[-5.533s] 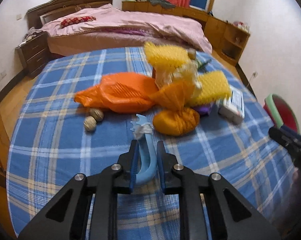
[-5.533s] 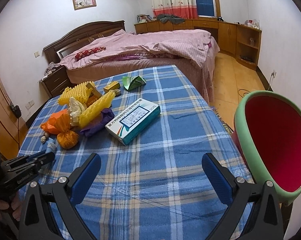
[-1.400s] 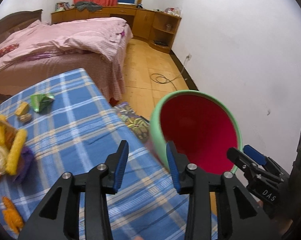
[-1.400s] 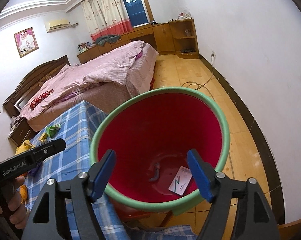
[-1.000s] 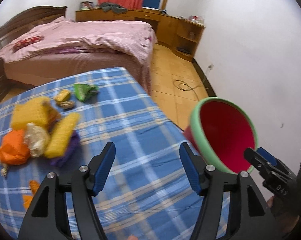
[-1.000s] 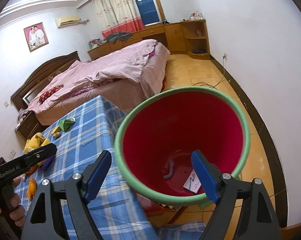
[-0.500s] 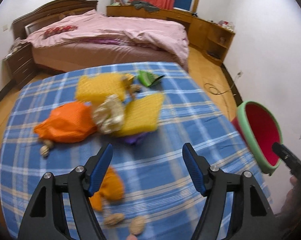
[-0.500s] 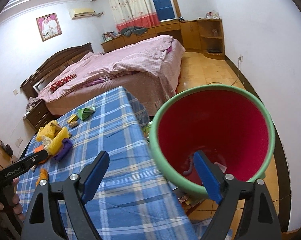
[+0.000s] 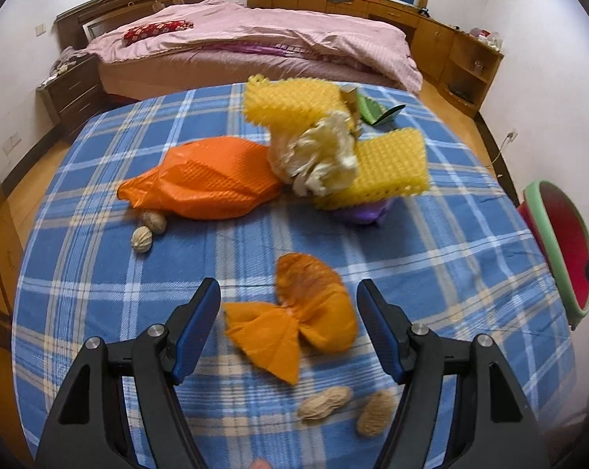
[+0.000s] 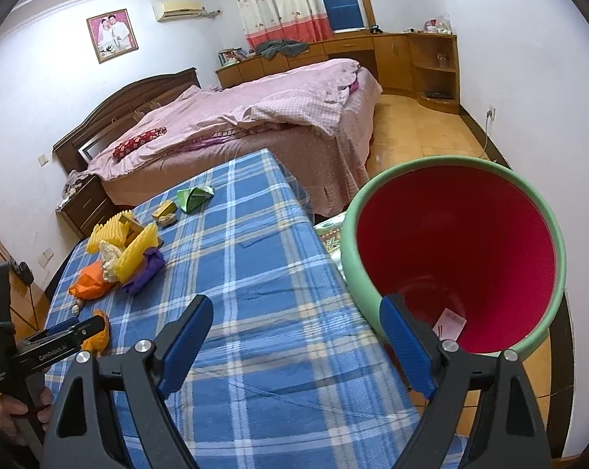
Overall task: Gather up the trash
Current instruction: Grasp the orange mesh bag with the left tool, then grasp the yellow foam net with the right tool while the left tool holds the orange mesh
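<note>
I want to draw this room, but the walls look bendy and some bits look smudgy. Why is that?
Left wrist view: the round lens curves the bed and darkens the corners; the orange bag and peanuts near the camera look smeared, while the far furniture looks sharper. Right wrist view: same bending, seen in the tilted walls and stretched red bin; the picture is sharper, with soft, even daylight and no strong glare.

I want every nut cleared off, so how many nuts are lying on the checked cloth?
4: two walnuts beside the big orange bag, and two peanuts near the table's front edge. More could be hidden under the trash pile.
</note>
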Demonstrator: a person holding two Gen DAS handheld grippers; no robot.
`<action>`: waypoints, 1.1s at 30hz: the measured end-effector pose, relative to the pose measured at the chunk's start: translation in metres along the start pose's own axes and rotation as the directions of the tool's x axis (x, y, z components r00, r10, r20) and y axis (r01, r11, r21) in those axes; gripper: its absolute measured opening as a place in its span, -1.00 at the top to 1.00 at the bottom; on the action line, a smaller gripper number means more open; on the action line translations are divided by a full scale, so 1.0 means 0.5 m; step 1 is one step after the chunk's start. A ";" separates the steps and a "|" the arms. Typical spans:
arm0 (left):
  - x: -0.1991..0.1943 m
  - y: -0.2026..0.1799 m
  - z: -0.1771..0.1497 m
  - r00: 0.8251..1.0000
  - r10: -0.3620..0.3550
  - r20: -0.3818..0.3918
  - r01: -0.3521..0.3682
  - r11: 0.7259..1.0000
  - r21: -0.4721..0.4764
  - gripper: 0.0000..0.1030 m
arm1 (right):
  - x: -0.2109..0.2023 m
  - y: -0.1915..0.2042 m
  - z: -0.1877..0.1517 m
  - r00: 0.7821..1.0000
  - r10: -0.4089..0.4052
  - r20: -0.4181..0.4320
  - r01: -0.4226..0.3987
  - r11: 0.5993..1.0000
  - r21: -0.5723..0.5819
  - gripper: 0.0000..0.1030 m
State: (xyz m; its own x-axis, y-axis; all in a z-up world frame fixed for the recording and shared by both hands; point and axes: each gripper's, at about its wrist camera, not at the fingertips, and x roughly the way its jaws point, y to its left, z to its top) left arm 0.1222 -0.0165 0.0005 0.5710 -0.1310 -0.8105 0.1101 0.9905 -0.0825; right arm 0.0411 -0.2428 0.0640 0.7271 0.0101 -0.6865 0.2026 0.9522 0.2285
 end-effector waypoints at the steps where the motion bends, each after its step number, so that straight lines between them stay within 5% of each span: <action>1: 0.001 0.001 0.000 1.000 -0.001 -0.004 0.001 1.000 -0.002 -0.39 | 0.001 0.001 0.000 1.000 0.001 -0.002 -0.001 1.000 -0.001 -0.73; 6: 0.014 0.009 -0.017 1.000 -0.020 -0.021 0.019 0.999 -0.032 -0.39 | 0.004 0.009 -0.005 1.000 0.003 -0.012 -0.003 1.000 -0.005 -0.73; 9: 0.012 0.009 -0.020 1.000 -0.026 -0.011 0.026 0.999 -0.039 -0.22 | 0.009 0.014 -0.009 1.000 0.008 -0.020 -0.008 1.000 -0.005 -0.73; 13: 0.007 0.016 -0.022 0.995 -0.096 0.006 0.096 0.994 -0.049 0.24 | 0.019 0.023 -0.011 0.999 0.025 -0.035 -0.025 1.000 -0.005 -0.81; 15: 0.004 0.019 -0.022 0.994 -0.104 0.015 0.105 0.993 -0.050 0.29 | 0.024 0.032 -0.011 0.998 0.043 -0.044 -0.043 0.999 -0.005 -0.88; 33: -0.007 0.122 0.058 0.990 -0.008 0.144 0.027 0.992 -0.127 0.33 | 0.124 0.220 0.045 0.986 0.146 -0.077 -0.155 0.980 -0.123 -1.00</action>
State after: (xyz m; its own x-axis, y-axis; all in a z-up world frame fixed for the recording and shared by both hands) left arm 0.1504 0.0430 0.0152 0.6812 -0.1438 -0.7179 0.0214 0.9840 -0.1768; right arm 0.1233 -0.1445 0.0621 0.6959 0.1728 -0.6970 0.0055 0.9693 0.2458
